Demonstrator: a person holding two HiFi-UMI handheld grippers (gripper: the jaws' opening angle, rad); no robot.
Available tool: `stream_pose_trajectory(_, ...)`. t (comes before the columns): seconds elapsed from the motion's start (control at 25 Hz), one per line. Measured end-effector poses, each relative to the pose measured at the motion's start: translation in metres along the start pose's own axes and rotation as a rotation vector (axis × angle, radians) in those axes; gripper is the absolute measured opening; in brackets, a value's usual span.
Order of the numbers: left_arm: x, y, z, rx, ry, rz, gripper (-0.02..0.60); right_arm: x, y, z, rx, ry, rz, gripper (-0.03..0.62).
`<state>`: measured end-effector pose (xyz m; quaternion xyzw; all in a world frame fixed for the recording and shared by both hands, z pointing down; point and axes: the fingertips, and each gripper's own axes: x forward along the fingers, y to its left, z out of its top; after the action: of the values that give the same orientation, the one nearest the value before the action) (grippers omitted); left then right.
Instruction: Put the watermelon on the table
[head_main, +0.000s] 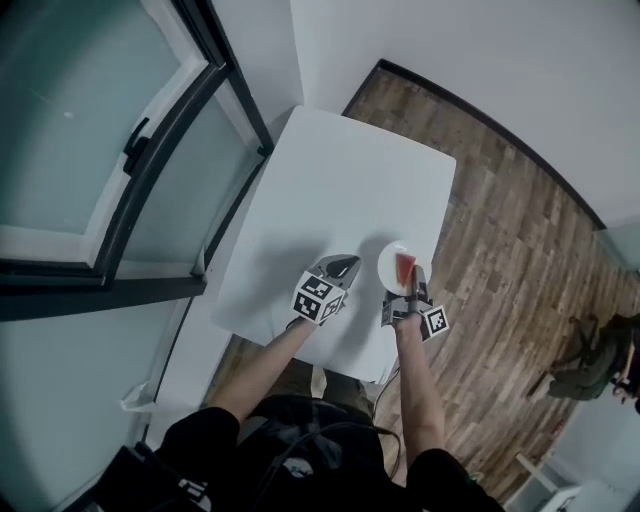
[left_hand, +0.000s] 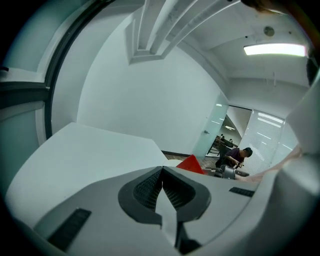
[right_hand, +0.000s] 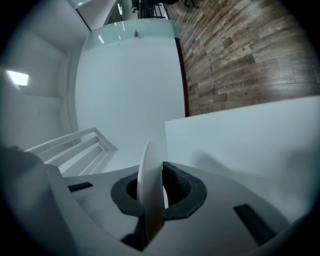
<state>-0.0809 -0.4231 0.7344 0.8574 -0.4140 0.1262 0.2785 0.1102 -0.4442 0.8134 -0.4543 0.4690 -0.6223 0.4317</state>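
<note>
A red watermelon slice (head_main: 405, 267) lies on a small white plate (head_main: 390, 266), which hangs over the near right part of the white table (head_main: 350, 180). My right gripper (head_main: 412, 282) is shut on the plate's near rim. In the right gripper view the plate (right_hand: 150, 187) stands edge-on between the jaws of the right gripper (right_hand: 159, 174). My left gripper (head_main: 345, 266) hovers just left of the plate, shut, with nothing in it. In the left gripper view the left gripper (left_hand: 161, 172) shows its jaws pressed together, and the watermelon slice (left_hand: 191, 164) peeks up behind them.
A dark-framed window (head_main: 150, 150) runs along the table's left side. Wooden floor (head_main: 510, 250) lies to the right and behind. A bag (head_main: 590, 360) sits on the floor at far right. A person (left_hand: 237, 157) sits far off behind glass.
</note>
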Motion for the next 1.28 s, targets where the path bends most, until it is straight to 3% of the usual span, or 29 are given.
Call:
stream_pose_trajectory(0.28,0.069,-0.001,-0.005,-0.015,0.049,-0.084,0.006,0.031,-0.042,0.045,-0.023,-0.078,-0.061,0.026)
stream_pose_trajectory(0.48,0.082,-0.01,-0.012,-0.059,0.087,-0.142,0.006,0.044,-0.049,0.064,-0.046,-0.134,-0.095,0.026)
stream_pose_trajectory(0.72,0.082,-0.013,-0.009,-0.084,0.083,-0.145,0.006,0.052,-0.048,0.071,-0.215,-0.083,-0.271,0.026)
stream_pose_trajectory(0.88,0.078,-0.015,-0.003,-0.099,0.072,-0.145,0.006,0.055,-0.045,0.075,-0.418,-0.041,-0.427,0.049)
stream_pose_trajectory(1.08,0.07,-0.016,0.002,-0.093,0.066,-0.146,0.006,0.057,-0.042,0.076,-0.808,0.066,-0.64,0.188)
stream_pose_trajectory(1.28,0.063,-0.022,0.002,-0.078,0.075,-0.145,0.006,0.043,-0.045,0.084,-1.132,0.189,-0.705,0.206)
